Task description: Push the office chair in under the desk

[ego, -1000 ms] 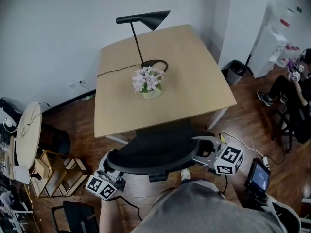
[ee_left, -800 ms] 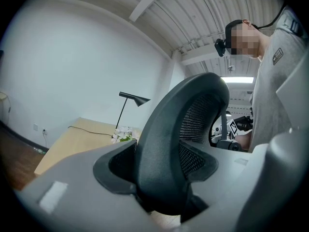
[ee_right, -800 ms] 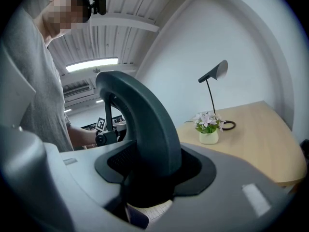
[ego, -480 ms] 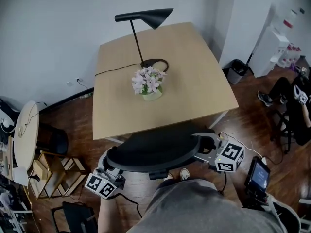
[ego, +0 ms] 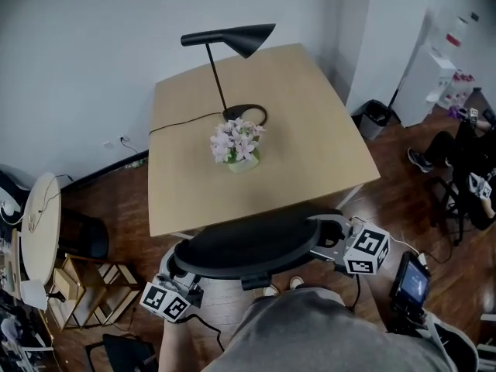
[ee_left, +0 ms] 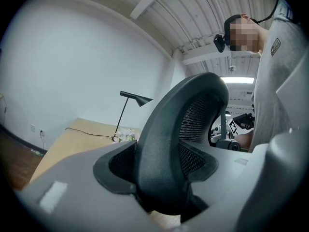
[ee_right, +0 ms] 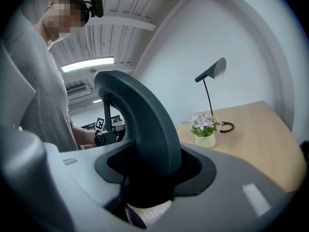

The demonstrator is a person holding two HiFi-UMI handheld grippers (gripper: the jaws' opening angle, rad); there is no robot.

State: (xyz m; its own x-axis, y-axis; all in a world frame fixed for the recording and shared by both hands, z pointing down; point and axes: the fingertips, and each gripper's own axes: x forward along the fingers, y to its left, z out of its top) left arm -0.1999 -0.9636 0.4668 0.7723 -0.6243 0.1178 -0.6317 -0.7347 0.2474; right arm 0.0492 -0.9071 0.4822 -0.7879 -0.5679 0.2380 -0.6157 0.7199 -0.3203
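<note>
I am standing at a pale wooden desk [ego: 310,146] in a white-walled room with a dark wood-plank floor [ego: 116,200]. My left claw [ego: 177,268] and right claw [ego: 327,237] are each clamping one side edge of the black office chair [ego: 248,246], the curved mesh backrest wedged between the jaws. The chair's backrest is sitting right at the desk's near edge, in front of me.

On the desk, a black cone-shaded lamp [ego: 229,39] is standing beside a small pot of pink and white flowers [ego: 236,146], with the lamp's cord [ego: 178,120] trailing off to the left. A black waste bin [ego: 376,116] is sitting by the far wall on the right, and a round side table [ego: 43,223] is standing at the left. The cube [ego: 364,250] on my right claw is showing black-and-white square markers.
</note>
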